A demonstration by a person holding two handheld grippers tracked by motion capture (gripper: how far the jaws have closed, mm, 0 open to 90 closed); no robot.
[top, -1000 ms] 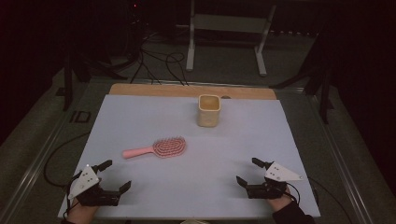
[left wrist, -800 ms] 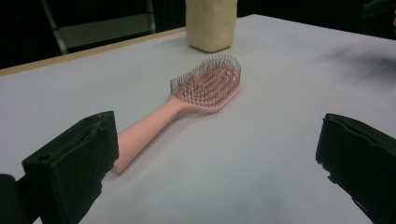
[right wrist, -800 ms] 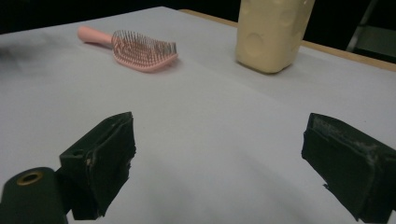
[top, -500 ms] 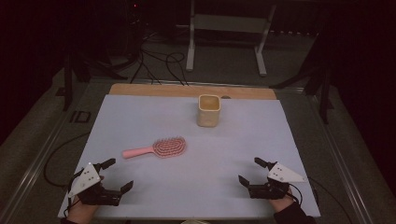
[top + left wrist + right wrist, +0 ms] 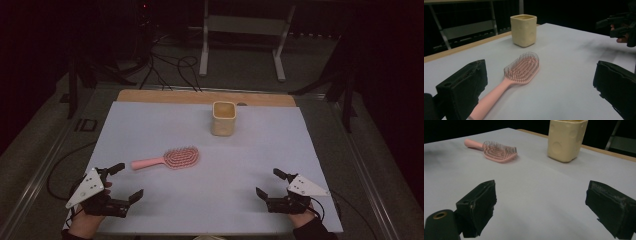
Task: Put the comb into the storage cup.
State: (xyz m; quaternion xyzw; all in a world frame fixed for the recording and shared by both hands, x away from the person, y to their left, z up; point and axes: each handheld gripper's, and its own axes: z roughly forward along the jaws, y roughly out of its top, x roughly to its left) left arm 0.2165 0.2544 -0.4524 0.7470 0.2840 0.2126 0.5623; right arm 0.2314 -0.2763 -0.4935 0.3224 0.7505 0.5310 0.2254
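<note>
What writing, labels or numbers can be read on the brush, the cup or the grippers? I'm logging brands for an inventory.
None can be read.
Pink hairbrush: no lettering on its handle or head.
Yellow cup: only moulded round dimples, no print.
Left gripper and right gripper: grey plates and black jaws bear no legible marks.
White table cover: plain.
</note>
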